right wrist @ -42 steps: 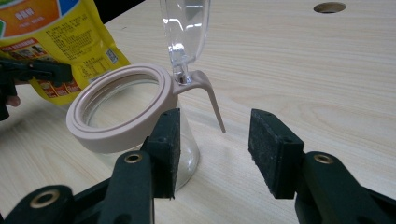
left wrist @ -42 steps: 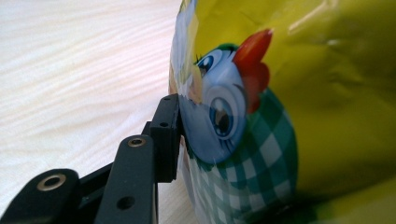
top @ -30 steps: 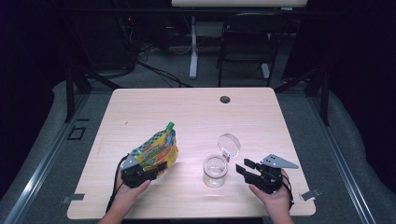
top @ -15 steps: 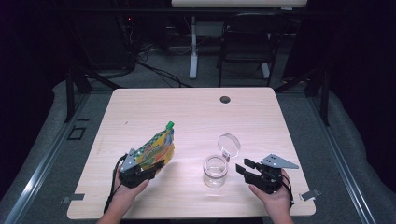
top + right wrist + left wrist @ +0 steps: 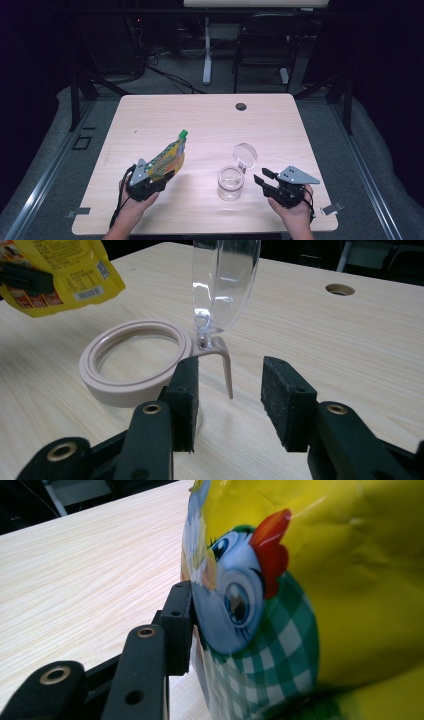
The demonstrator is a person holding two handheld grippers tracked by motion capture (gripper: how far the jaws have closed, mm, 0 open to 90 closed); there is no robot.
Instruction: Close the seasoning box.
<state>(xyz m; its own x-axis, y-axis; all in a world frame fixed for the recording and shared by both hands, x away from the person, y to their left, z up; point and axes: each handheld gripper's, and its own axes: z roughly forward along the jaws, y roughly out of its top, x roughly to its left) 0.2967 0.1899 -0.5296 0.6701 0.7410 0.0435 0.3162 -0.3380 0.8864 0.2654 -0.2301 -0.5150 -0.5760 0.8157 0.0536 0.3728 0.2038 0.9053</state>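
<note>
Pouch (image 5: 167, 159), yellow foil with a green screw cap at its far tip, is held clear of the table, tilted with cap pointing away and up, in the left gripper (image 5: 159, 176), jaws clamped on its lower end; in the left gripper view one black pad (image 5: 181, 625) presses against the printed cartoon bird face and green-white check panel. Glass jar (image 5: 230, 182) stands upright on the table (image 5: 210, 120) between the two grippers, near the front edge; contents cannot be told, it looks clear. Its pale pink rim ring (image 5: 135, 362) carries a hinged clear lid (image 5: 225, 282) standing open, upright on the far side. Right gripper (image 5: 264, 181) sits just right of the jar, jaws released with nothing between them, having just narrowed a little; the hinge tab lies just ahead of the gap. Table is light wood grain with a round cable hole (image 5: 241, 106) near the far edge. Room dark; chair (image 5: 265, 45) and cables on the floor behind.
</note>
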